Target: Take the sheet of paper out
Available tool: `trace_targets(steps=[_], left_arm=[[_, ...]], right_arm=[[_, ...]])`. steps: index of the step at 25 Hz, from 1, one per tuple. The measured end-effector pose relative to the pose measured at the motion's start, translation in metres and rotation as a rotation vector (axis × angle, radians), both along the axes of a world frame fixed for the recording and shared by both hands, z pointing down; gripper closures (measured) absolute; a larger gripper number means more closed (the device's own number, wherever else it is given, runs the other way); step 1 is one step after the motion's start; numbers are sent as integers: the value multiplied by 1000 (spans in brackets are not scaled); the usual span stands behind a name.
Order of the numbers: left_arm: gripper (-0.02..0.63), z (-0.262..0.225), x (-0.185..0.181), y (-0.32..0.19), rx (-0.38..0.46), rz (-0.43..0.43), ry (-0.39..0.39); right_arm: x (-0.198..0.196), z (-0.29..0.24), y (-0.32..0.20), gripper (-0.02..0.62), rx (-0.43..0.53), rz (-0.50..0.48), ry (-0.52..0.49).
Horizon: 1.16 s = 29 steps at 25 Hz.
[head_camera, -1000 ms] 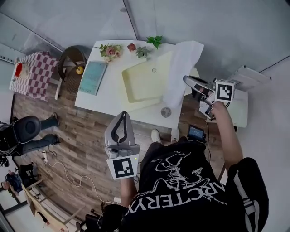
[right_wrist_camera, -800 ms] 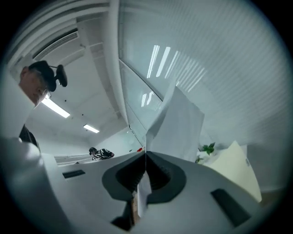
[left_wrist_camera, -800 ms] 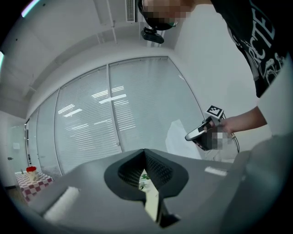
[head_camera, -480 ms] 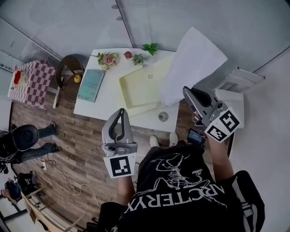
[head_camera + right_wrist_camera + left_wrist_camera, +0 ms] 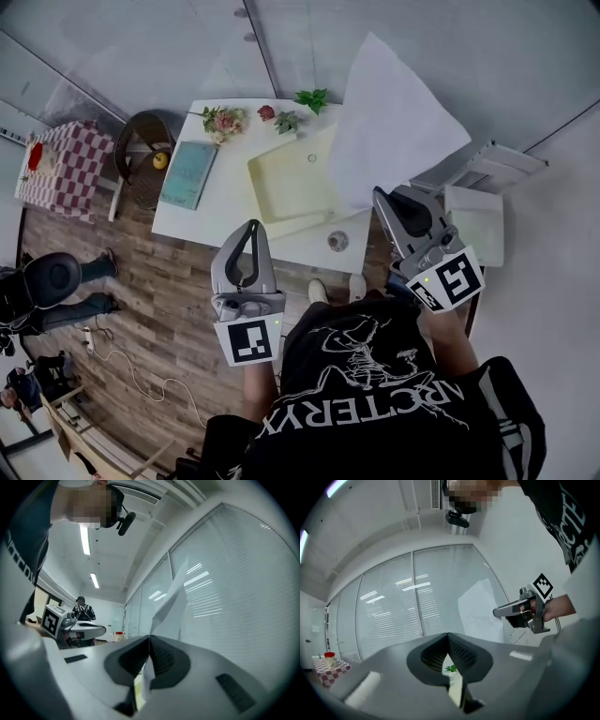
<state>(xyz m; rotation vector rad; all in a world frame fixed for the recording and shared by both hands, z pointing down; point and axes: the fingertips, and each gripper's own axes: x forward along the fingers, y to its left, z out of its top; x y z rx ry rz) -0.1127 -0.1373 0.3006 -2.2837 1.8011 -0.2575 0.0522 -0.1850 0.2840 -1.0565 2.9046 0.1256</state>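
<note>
Right gripper clenched on near edge of sheet, which fans up and far-right from its tips over right end of folder; left gripper closed, empty, farther off, near-left

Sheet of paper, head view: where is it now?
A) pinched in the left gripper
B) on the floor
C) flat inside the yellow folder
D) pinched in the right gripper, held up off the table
D: the right gripper has its jaws shut on the lower edge of the sheet of paper, which stands up clear of the yellow folder and the table.
</note>
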Motion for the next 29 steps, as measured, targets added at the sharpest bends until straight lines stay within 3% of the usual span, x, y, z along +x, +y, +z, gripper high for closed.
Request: trace_targets(steps=[29], left_arm=[[606,-2,-7,-7,-13,-31,10]], right_arm=[[-9,1,-11,580,-2,-6,32]])
